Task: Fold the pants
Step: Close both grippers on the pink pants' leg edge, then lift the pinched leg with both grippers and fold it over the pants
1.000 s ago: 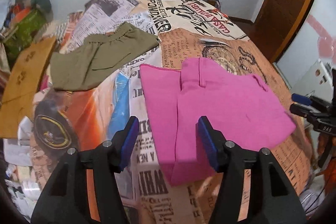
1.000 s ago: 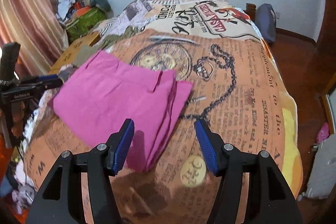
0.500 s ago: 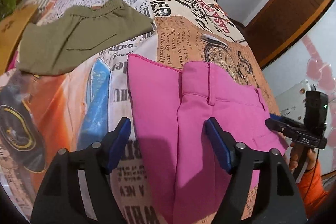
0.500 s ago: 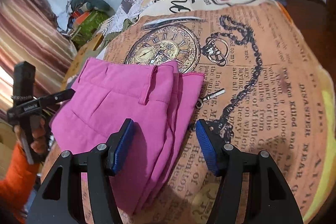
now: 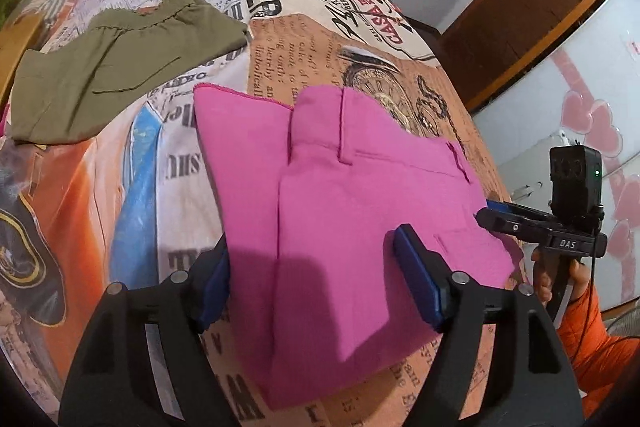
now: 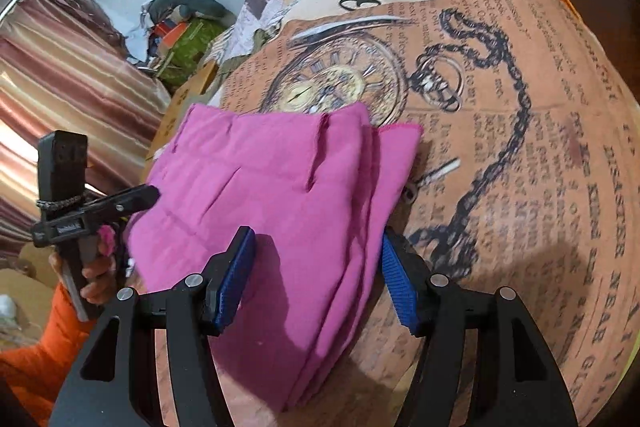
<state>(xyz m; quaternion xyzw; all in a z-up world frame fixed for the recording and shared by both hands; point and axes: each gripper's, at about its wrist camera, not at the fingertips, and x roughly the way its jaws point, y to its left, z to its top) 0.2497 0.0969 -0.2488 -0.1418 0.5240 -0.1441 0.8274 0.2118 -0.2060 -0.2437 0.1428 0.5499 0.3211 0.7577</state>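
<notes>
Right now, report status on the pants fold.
Left gripper and right gripper both open, straddling near corners. Pink pants folded, flat on bedspread. Green pants lie apart, nothing in the way.

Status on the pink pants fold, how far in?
Done: pink pants lie folded in layers on the bedspread; olive shorts already sit folded beside them. In hand: left gripper and right gripper, both open, straddle the near edge, gripping nothing. Left: probably one more fold.
</notes>
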